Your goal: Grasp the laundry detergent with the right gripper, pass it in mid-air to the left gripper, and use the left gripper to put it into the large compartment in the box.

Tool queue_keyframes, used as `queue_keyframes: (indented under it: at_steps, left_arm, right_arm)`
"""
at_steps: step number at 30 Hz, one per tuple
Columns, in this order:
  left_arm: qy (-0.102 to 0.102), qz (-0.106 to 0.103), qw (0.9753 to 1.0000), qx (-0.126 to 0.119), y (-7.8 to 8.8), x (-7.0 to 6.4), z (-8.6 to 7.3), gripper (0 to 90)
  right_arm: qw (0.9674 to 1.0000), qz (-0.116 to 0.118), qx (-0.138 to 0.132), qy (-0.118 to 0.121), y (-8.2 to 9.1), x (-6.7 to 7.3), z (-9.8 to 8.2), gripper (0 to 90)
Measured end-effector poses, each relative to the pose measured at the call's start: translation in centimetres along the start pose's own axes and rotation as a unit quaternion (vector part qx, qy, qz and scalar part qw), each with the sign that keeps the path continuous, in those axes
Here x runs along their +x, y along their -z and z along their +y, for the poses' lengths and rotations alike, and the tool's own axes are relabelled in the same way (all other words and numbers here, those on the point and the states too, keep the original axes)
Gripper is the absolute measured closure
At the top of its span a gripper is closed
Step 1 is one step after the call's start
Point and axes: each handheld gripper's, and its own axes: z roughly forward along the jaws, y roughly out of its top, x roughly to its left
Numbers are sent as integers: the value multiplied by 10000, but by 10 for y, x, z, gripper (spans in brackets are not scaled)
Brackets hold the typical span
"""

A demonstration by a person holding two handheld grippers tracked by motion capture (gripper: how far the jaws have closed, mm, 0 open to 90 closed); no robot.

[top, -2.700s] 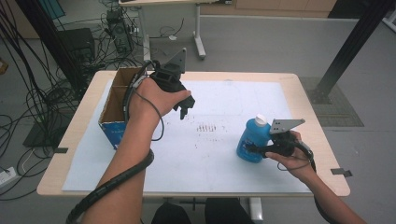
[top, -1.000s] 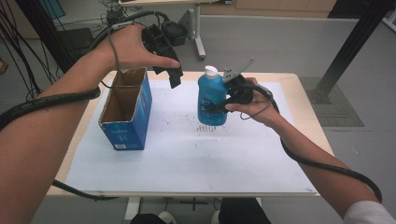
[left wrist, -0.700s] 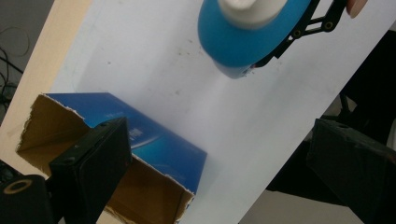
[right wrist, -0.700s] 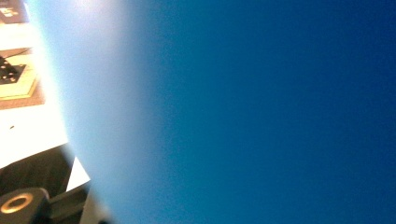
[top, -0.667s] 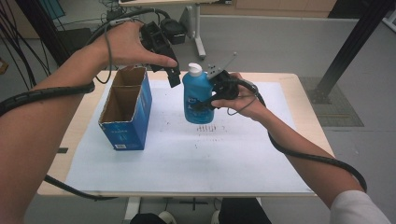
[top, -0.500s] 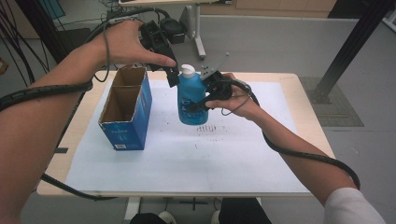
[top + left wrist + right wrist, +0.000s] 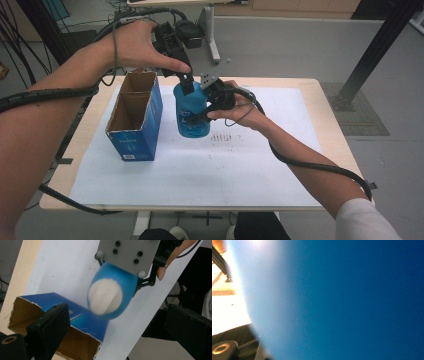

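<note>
The wooden table [image 7: 327, 127] carries a white paper sheet [image 7: 250, 165], matte and flat, with a few small dark marks near its middle. On the sheet's left stands an open blue cardboard box [image 7: 134, 120], upright, with raw brown inner walls and a torn top edge; I'd call it stiff but easy to tip.

Just right of the box, I have the blue bottle [image 7: 192, 112] upright and lifted a little off the paper, clenched at its body by my right gripper [image 7: 207, 102]. From the right gripper view its smooth, glossy plastic wall sits tight against the lens. I judge it rigid enough to hold its shape, slippery because of its rounded sides, and moderately heavy if full; I can't tell the fill level. The waist is the safest hold, since the shoulder tapers.

My left gripper [image 7: 186, 82] hangs over the bottle's top, jaws parted with nothing between them. In the left gripper view they straddle the white ribbed cap [image 7: 106, 298], round and grooved, which should offer better purchase than the body.
</note>
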Motion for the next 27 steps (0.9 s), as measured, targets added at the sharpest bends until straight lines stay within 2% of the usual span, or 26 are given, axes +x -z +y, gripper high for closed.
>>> queue_keyframes:
  at_steps: [3, 13, 19, 27]
  left_arm:
    - [-72, -98, 9999, -5, -2, -3, 2, 65]
    - [-177, -216, 9995, 140, -14, -8, 2, 63]
    - [-296, -304, 9989, 198, -20, -9, 2, 58]
    - [-333, -328, 9986, 241, -27, -8, -1, 58]
  right_arm:
    - [9999, 76, -27, 79, -3, 3, 3, 442]
    - [9994, 190, -61, 282, -3, 11, 5, 441]
    - [9989, 233, -83, 403, -1, 15, 11, 441]
    - [9985, 280, -61, 467, -1, 18, 14, 441]
